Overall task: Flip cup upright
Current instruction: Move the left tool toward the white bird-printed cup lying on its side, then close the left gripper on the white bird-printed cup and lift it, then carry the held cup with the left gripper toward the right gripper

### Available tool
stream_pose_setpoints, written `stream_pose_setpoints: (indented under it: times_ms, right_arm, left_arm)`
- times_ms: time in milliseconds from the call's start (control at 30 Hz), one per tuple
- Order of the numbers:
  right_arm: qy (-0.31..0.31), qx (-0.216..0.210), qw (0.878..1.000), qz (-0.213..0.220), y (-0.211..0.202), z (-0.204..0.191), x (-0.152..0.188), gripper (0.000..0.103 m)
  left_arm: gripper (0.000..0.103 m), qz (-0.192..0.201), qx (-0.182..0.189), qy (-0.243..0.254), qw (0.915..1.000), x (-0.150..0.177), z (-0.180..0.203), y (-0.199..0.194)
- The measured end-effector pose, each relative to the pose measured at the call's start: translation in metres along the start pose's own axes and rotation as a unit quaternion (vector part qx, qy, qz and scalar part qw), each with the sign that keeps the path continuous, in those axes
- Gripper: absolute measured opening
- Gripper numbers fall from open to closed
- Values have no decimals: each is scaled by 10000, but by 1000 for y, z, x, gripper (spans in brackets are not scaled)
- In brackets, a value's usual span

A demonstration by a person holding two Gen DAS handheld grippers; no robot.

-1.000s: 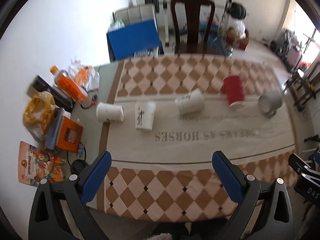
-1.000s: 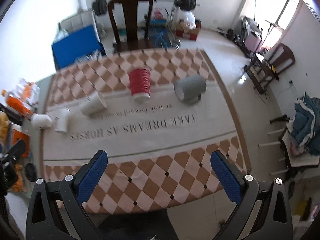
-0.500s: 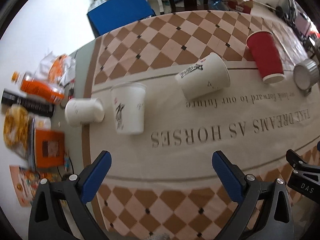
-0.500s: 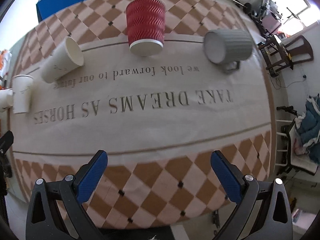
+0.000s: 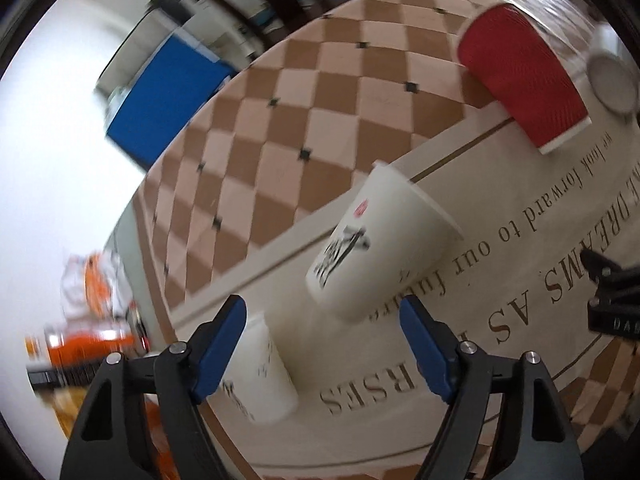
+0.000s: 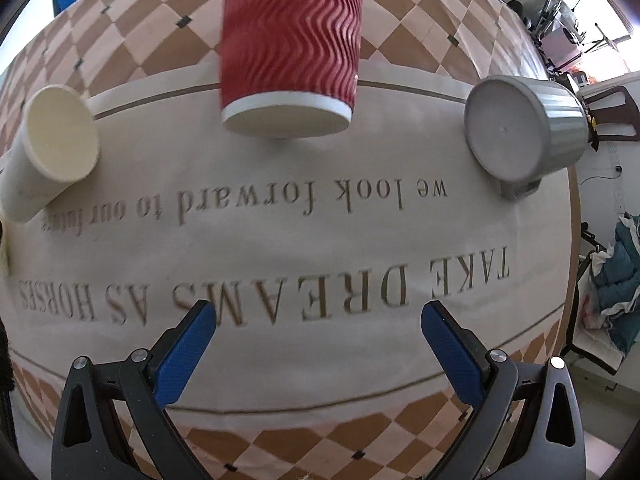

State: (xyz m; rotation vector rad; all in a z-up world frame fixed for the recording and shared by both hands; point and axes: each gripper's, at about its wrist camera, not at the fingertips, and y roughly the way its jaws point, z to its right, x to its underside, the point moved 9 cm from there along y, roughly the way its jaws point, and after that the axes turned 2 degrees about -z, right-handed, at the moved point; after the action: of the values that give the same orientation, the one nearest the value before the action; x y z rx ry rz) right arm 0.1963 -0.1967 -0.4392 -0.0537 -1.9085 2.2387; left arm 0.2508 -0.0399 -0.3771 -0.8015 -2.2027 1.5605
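Note:
A white paper cup with a black print (image 5: 372,248) lies on its side on the tablecloth; my open left gripper (image 5: 322,316) is just short of its base. A second white cup (image 5: 264,372) lies beside my left fingertip. A red ribbed cup (image 6: 292,36) lies on its side with its white-rimmed end toward my open, empty right gripper (image 6: 318,320), which is well short of it. The red cup (image 5: 520,76) also shows in the left wrist view. A grey mug (image 6: 524,128) lies on its side at the right, base toward me. The printed white cup (image 6: 48,148) shows at the left.
The table carries a checkered cloth with a lettered beige band (image 6: 280,248). Orange packets and bottles (image 5: 88,320) sit off the cloth's left edge. A blue box (image 5: 160,104) stands beyond the table. A chair (image 6: 608,108) and clothes (image 6: 616,280) stand to the right.
Both grippers have moved forward and down toward the table. The left has closed in on the printed white cup and tilted; the right has neared the red cup. Both stay open.

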Motion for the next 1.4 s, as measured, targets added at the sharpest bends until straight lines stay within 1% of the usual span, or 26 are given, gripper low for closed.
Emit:
stream_pose_setpoints:
  times_ms: [33,167,267,333,433,467,500,533,733,800,967,1167,1267,1400]
  right_arm:
    - [21,-11,10000,-18,2,0,-3,103]
    - [69,-11,9999,-88,8,2,-14,103]
    - [105,-12,9999,-131,13,9,-23,103]
    - [139,-14,9998,-153,14,12,-22,103]
    - [191,-17,9996,-184,16,15,-25,103]
    - [208,-17,9996,-191,17,16,-25,103]
    - [226,-30,9995,-199,17,18,-25,103]
    - [241,-39,9995,-203,20,25,-24,103]
    - [324,-62,9992,-230,29,43,-15,103]
    - [341,-56,9992,-222,35,50,-9,103]
    - [376,-53,9991,-191,33,55,0,103]
    - [441,-56,9989,-116,30,67,14,103]
    - [500,-59,9987,-82,27,76,24,103]
    - [599,-45,9982,-33,27,95,44,103]
  left_arm:
    - [77,4,15,212,9998,-3,3,3]
    - [77,-88,16,761,9971,-11,15,13]
    - [77,-264,74,1038,9942,-11,28,24]
    - [77,-357,93,1164,9925,-10,31,32]
    - [74,-399,5,1287,9909,-11,34,39]
    - [67,-398,-23,1298,9907,-12,34,41]
    - [58,-406,-8,1281,9909,-12,33,43]
    - [55,-418,12,1258,9912,-12,35,44]
    - [54,-311,-18,1145,9929,-12,35,43]
    - [54,-305,4,1064,9939,-11,34,42]
    - [54,-289,125,732,9968,-6,34,32]
    - [54,-335,449,90,9984,4,33,12]
    - [54,-400,661,-341,9964,14,34,1]
    - [54,-545,984,-932,9893,35,42,-11]
